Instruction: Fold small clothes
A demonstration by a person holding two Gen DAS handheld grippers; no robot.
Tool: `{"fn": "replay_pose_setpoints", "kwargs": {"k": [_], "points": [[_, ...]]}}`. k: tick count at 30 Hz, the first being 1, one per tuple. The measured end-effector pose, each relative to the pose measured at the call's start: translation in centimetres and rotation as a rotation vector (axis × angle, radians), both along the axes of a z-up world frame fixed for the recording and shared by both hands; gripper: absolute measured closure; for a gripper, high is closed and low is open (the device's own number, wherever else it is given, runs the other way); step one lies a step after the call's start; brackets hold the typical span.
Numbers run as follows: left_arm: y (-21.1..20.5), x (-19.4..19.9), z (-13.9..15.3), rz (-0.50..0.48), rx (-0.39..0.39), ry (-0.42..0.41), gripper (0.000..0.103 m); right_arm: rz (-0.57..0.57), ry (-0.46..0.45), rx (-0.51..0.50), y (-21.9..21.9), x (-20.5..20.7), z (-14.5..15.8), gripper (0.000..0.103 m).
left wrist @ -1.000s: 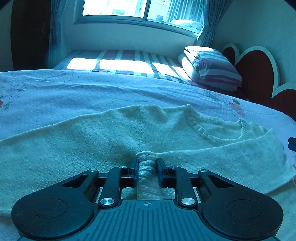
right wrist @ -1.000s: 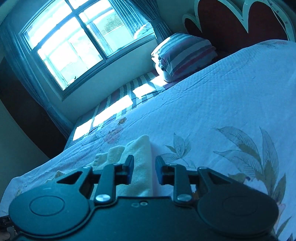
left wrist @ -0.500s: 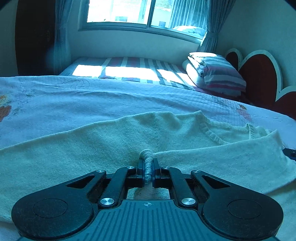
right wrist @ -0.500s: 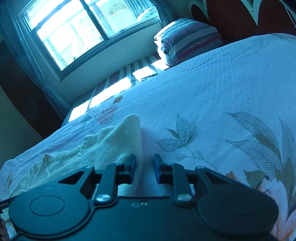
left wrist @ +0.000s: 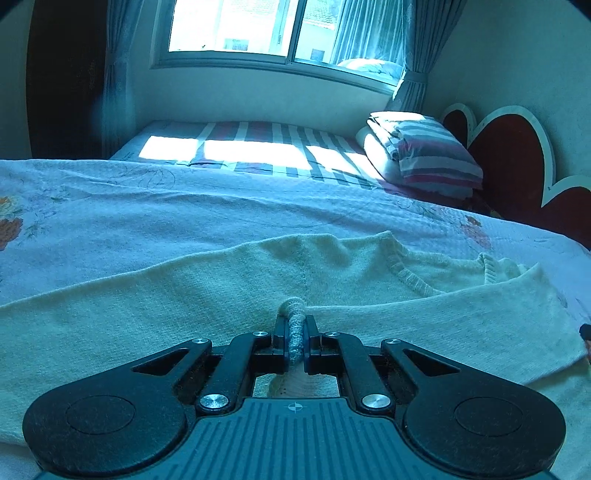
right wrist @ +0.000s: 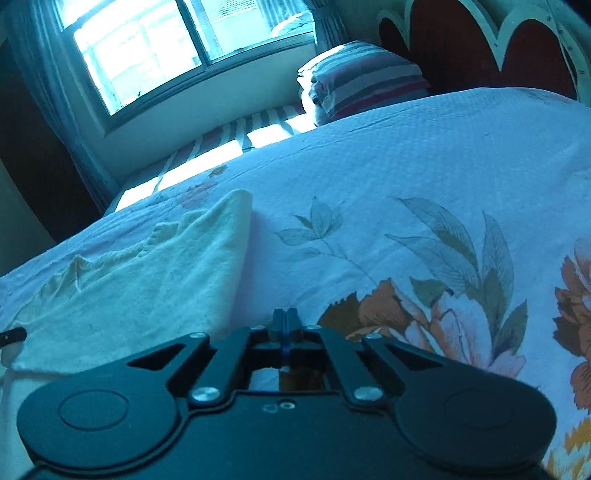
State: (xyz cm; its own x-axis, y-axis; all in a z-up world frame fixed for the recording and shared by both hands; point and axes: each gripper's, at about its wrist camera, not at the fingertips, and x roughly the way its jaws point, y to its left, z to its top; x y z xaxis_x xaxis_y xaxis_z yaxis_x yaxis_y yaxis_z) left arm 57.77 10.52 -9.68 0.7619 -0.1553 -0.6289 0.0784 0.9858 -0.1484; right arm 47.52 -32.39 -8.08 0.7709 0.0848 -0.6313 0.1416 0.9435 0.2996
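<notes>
A cream knitted sweater (left wrist: pixel 184 295) lies spread on the floral bedspread (left wrist: pixel 184 206), its neckline to the right. My left gripper (left wrist: pixel 295 339) is shut on a bunched ribbed cuff of the sweater (left wrist: pixel 293 317), pinched upright between the jaws just above the sweater's body. In the right wrist view the sweater (right wrist: pixel 140 280) lies to the left. My right gripper (right wrist: pixel 285 325) is shut and holds nothing I can see, over the bedspread (right wrist: pixel 406 177) just right of the sweater's folded edge.
A striped folded quilt or pillow (left wrist: pixel 424 151) lies at the far right by the red heart-shaped headboard (left wrist: pixel 509 158). A window (left wrist: pixel 280 29) and curtains stand behind the striped far bed. The other gripper's tip (right wrist: pixel 11 336) shows at the left edge.
My left gripper closed on the sweater's cuff and bunched it. My right gripper closed, and has shifted right, off the sweater's edge onto the bedspread.
</notes>
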Motion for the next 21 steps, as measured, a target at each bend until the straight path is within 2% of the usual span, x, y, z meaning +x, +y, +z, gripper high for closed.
{"fn": "replay_pose_setpoints", "kwargs": {"k": [2,3,4,6,8,10,11,14,18,21], "points": [[-0.3,-0.1,0.1,-0.012,0.013,0.004,0.097,0.026,-0.059,0.038,0.0,0.0,1.1,0.089],[-0.4,-0.1,0.0,-0.012,0.021,0.009,0.097,0.064,-0.069,0.073,0.0,0.1,1.3,0.079],[-0.6,-0.1,-0.3,-0.012,0.027,0.018,0.097,0.098,-0.063,0.082,0.4,0.2,1.4,0.078],[-0.8,0.0,-1.0,-0.005,0.045,0.047,0.097,0.166,-0.031,0.041,1.4,0.0,0.6,0.082],[-0.7,-0.3,-1.1,0.003,0.039,0.036,0.097,0.164,0.026,-0.056,2.1,0.2,-0.9,0.085],[-0.4,-0.4,-0.6,0.014,0.016,0.022,0.097,0.127,0.011,0.007,1.6,0.3,-0.8,0.087],[-0.2,-0.5,-0.4,0.016,0.012,0.004,0.097,0.106,-0.010,0.006,1.6,0.4,-0.2,0.090],[-0.4,0.0,-0.4,0.013,0.024,0.008,0.096,0.107,-0.092,0.037,1.1,1.9,1.4,0.083],[-0.6,0.7,-1.0,0.046,0.024,0.025,0.095,0.084,-0.107,0.015,1.1,6.3,1.9,0.085],[-0.3,1.0,-1.5,0.073,-0.001,0.034,0.091,0.080,-0.092,0.052,0.8,9.2,1.3,0.085]]}}
